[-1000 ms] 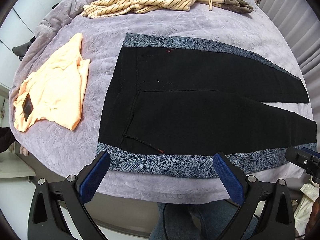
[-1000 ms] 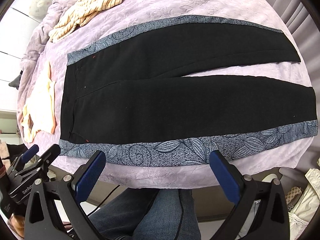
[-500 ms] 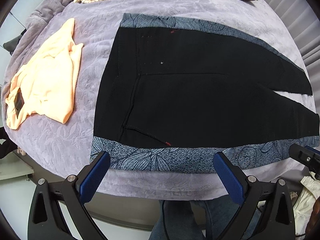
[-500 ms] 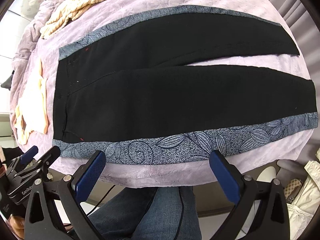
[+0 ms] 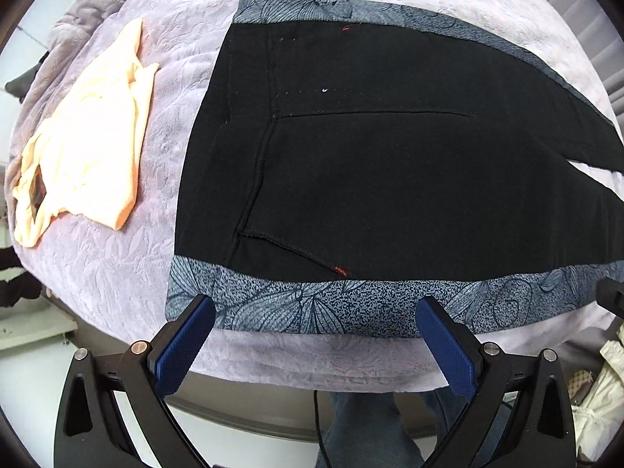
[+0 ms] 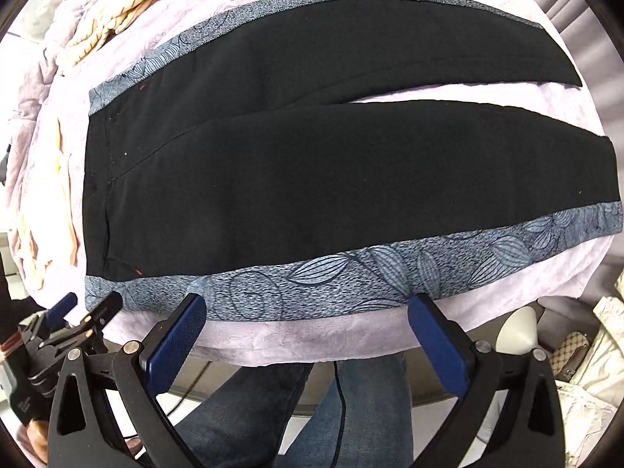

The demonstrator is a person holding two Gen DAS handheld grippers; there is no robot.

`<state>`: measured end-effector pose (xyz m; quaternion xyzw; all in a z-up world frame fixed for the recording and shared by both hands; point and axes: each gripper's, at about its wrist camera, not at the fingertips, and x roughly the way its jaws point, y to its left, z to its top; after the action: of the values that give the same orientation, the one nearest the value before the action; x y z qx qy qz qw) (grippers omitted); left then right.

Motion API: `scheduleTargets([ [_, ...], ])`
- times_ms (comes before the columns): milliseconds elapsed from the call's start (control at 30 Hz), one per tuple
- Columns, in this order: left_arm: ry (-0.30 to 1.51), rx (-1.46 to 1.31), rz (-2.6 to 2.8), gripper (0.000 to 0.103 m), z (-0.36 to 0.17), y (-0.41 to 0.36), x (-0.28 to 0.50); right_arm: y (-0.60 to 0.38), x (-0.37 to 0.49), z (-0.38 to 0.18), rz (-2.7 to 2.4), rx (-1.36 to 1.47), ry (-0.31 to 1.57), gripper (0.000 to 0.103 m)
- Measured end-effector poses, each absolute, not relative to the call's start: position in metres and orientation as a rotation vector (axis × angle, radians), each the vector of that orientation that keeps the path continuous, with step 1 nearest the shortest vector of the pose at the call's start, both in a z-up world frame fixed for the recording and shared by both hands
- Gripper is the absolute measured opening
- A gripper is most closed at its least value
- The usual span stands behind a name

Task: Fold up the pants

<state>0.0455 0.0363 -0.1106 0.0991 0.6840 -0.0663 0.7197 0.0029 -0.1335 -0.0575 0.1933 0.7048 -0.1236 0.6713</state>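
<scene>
Black pants (image 5: 390,179) with grey leaf-print side stripes lie flat on the lilac bedspread (image 5: 312,355), waist to the left, legs to the right. In the right wrist view the pants (image 6: 331,179) show both legs, slightly apart. My left gripper (image 5: 314,312) is open and empty, over the near stripe by the waist. My right gripper (image 6: 306,304) is open and empty, over the near stripe further along the leg. The left gripper's tip also shows in the right wrist view (image 6: 85,312).
A peach shirt (image 5: 89,144) lies left of the waist. A striped cream garment (image 6: 117,7) lies at the far side. The bed's near edge (image 6: 312,347) runs just under both grippers. The person's jeans-clad legs (image 6: 312,421) stand below it.
Both grippers have moved forward and down toward the near striped edge of the pants. The pants have not moved. Both stay open.
</scene>
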Motion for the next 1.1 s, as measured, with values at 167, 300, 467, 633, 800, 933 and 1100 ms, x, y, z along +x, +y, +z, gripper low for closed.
scheduleTargets([
  [167,1.539,0.204,-0.140,0.103,-0.119,0.027,0.038,-0.143,-0.001,-0.052,-0.275,0.396,1.592,0.103],
  [300,1.552,0.219,-0.133,0.103,-0.127,0.022,0.036,-0.152,-0.007,-0.058,-0.296,0.406,1.606,0.103],
  [467,1.563,0.243,-0.136,0.103,-0.145,0.020,0.029,-0.155,-0.012,-0.071,-0.297,0.427,1.623,0.103],
  [633,1.569,0.248,-0.123,0.103,-0.156,0.022,0.030,-0.149,-0.011,-0.086,-0.282,0.458,1.633,0.103],
  [800,1.571,0.272,-0.105,0.103,-0.166,0.029,0.030,-0.148,-0.014,-0.097,-0.278,0.475,1.642,0.103],
  [933,1.573,0.263,-0.102,0.103,-0.170,0.039,0.031,-0.149,-0.018,-0.100,-0.261,0.499,1.637,0.103],
  [1100,1.575,0.268,-0.086,0.103,-0.175,0.050,0.033,-0.153,-0.021,-0.101,-0.246,0.551,1.621,0.103],
])
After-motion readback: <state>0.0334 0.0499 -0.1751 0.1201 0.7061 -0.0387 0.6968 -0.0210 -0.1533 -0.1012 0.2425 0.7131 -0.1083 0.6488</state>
